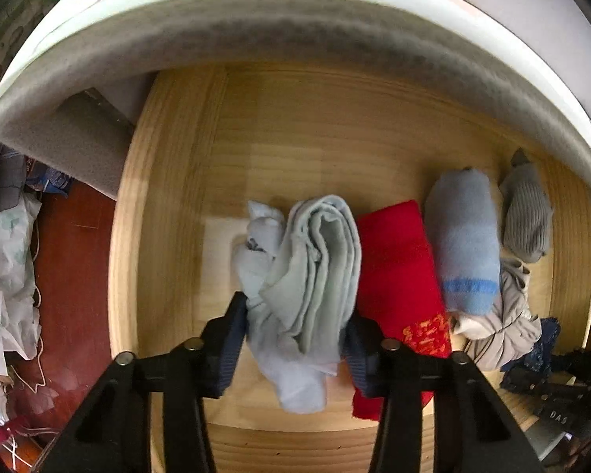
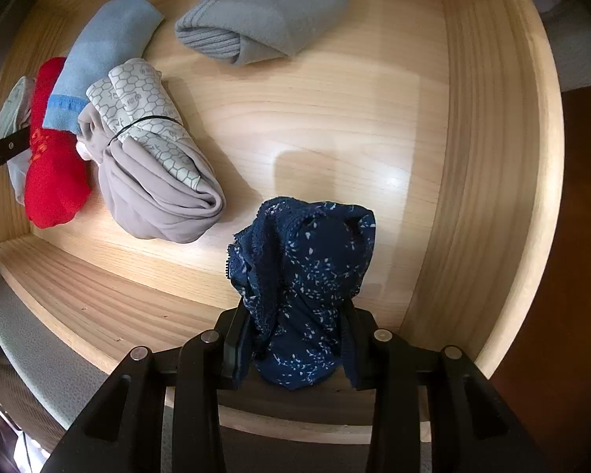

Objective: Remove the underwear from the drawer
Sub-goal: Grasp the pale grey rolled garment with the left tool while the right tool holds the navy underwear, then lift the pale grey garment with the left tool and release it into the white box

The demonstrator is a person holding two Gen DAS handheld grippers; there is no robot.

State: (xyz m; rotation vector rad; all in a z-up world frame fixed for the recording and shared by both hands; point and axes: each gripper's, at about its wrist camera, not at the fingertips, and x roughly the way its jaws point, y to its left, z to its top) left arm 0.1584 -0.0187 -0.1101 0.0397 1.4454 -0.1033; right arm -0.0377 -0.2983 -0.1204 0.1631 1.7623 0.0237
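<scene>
The wooden drawer (image 1: 169, 197) stands pulled out below a white top. In the left wrist view my left gripper (image 1: 295, 339) points down into it, and its blue pads press both sides of a folded pale blue underwear bundle (image 1: 315, 252). In the right wrist view my right gripper (image 2: 293, 351) is shut on navy underwear with small white flecks and a lace edge (image 2: 307, 260), held just above the drawer floor (image 2: 335, 118) near its front right corner. The navy piece (image 1: 539, 351) also shows at the far right of the left wrist view.
Left lying in the drawer are a red cloth (image 1: 398, 272), a rolled light blue sock (image 1: 465, 244), a grey ribbed sock (image 2: 264, 19) and a beige bundle with a hexagon-print wrap (image 2: 153, 165). Bags and cords clutter the red floor (image 1: 71, 276) to the left.
</scene>
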